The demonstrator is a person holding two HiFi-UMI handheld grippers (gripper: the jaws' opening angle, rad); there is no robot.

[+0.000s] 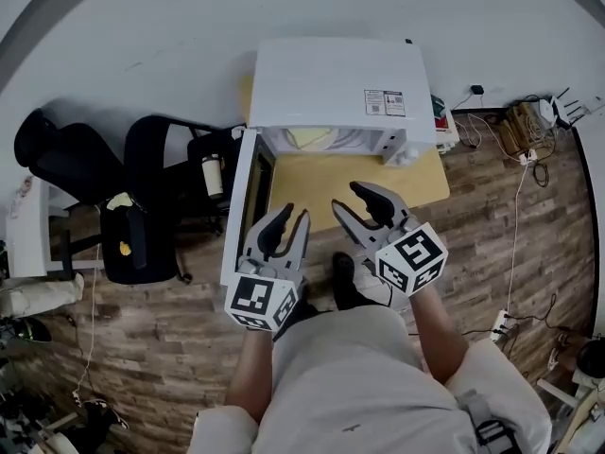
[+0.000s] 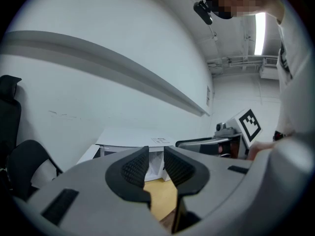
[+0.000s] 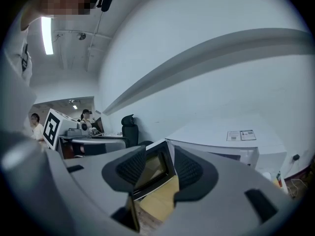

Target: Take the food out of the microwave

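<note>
Room: white wall (image 1: 142, 26) behind, wood-plank floor (image 1: 492, 253) below.
Table: yellow top (image 1: 312, 183) against the wall; a bare strip of it runs between the microwave's front and the table's near edge.
Microwave: white box (image 1: 331, 78) at the back of the table, cavity facing the person.
Door: swung fully open to the left (image 1: 238, 206), its free edge reaching past the table's near edge.
Food: a pale yellow shape (image 1: 307, 138) inside the cavity, too small to make out.
Left gripper: (image 1: 294, 216) just right of the door's edge, near the table's front; pads (image 2: 135, 168) narrowly apart, nothing between them.
Right gripper: (image 1: 346, 197) beside it, tips over the table's near edge; jaws spread wider, nothing between them.
Left side: black chairs (image 1: 156, 173) close to the open door.
Right side: cables (image 1: 518, 187) trail across the floor.
</note>
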